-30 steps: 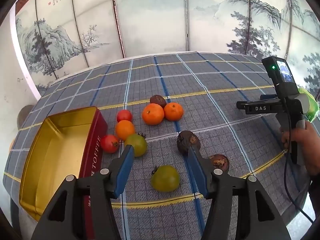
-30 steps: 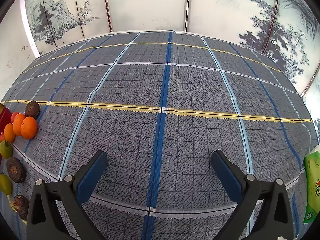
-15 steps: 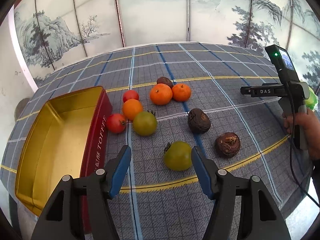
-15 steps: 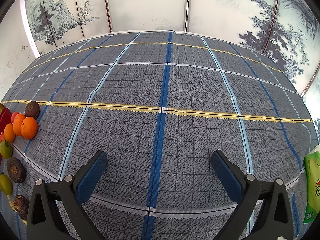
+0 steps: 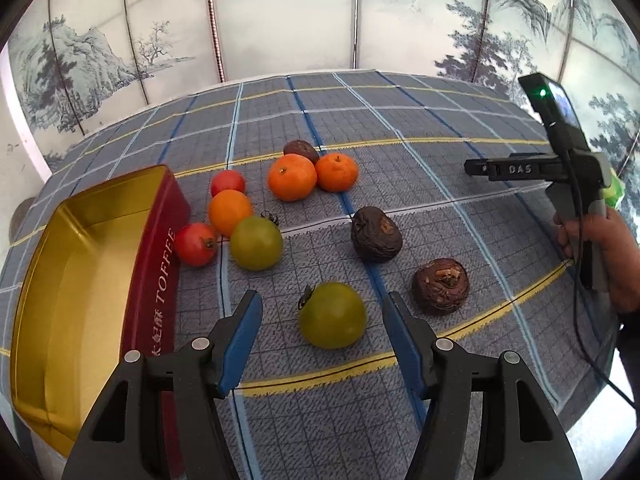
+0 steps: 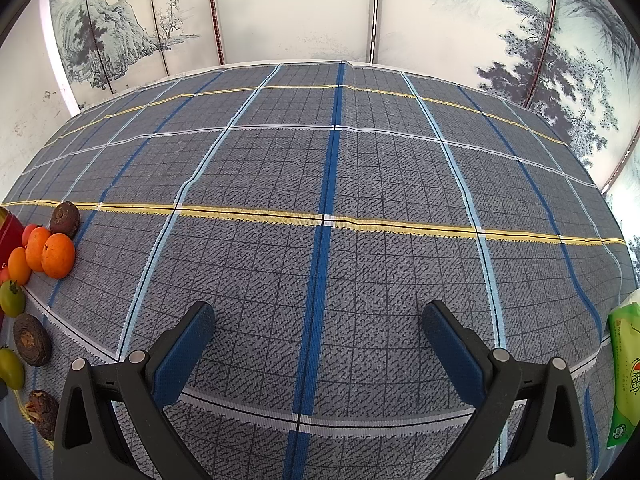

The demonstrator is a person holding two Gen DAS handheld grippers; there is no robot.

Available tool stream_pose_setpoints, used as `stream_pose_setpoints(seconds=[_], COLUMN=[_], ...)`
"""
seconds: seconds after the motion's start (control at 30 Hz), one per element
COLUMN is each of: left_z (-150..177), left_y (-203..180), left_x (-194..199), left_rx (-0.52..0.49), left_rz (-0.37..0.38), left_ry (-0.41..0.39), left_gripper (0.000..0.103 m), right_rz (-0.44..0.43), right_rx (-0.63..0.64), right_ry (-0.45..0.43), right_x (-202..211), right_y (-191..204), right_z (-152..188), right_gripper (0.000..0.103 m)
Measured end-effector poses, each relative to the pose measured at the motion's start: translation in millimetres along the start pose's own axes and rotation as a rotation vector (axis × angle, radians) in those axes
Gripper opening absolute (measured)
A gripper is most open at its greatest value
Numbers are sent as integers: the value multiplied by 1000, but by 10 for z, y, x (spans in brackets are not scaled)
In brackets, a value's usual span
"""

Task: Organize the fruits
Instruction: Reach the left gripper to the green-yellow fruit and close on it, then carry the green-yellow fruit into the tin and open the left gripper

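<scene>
Now, starting at the far left of the left wrist view, we see a gold-lined red tin (image 5: 158, 248) lying open on the checked tablecloth (image 5: 400, 128), its long side marked TOFFEE. Just right of it sits a cluster: a red tomato (image 5: 196, 244) close beside the tin wall, a small orange fruit (image 5: 230, 212) above it, another red tomato (image 5: 227, 182) behind that, and a green tomato (image 5: 256, 243) touching the orange one. Further back lie two mandarins (image 5: 292, 177) side by side with a dark shrivelled fruit (image 5: 301, 150) behind them.

Our left gripper (image 5: 322, 314) hangs with its jaws released, a second green tomato (image 5: 333, 315) lying between the blue pads without either pad pressing on it. To its right we see two more dark, wrinkled fruits (image 5: 376, 239), well apart from the cluster.

At the right edge, a hand (image 5: 608, 256) holds the other gripper's handle. In the right wrist view, our right gripper (image 6: 318, 322) stands wide apart over bare cloth, nothing between its pads, with a green packet (image 6: 626, 376) at the table's right edge.
</scene>
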State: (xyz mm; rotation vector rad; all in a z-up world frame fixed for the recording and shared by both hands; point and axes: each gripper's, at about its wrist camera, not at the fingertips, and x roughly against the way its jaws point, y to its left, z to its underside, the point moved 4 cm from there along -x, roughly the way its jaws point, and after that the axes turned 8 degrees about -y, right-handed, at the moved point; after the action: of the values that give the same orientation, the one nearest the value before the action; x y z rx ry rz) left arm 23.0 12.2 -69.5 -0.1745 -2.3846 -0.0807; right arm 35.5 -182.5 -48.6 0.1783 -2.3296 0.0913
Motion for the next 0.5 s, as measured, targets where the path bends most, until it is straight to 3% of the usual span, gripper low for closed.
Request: stream_pose_setpoints(seconds=[0.1,0.13,0.17,0.5], left_z=[31,42,62,-20], left_y=[-21,-29,-56,-12], left_x=[-72,-105,-137,68], left_rx=[-16,-23,-22,-24], left_rz=[-23,-31,6,-101], left_ry=[9,15,25,-16], left_gripper=[57,43,36,35], right_rz=[0,0,0,0], right_rx=[0,0,0,0], right_ry=[0,0,0,0], right_x=[0,0,0,1], right_y=[0,0,0,-1], right_z=[0,0,0,-3], right_gripper=[103,103,103,103])
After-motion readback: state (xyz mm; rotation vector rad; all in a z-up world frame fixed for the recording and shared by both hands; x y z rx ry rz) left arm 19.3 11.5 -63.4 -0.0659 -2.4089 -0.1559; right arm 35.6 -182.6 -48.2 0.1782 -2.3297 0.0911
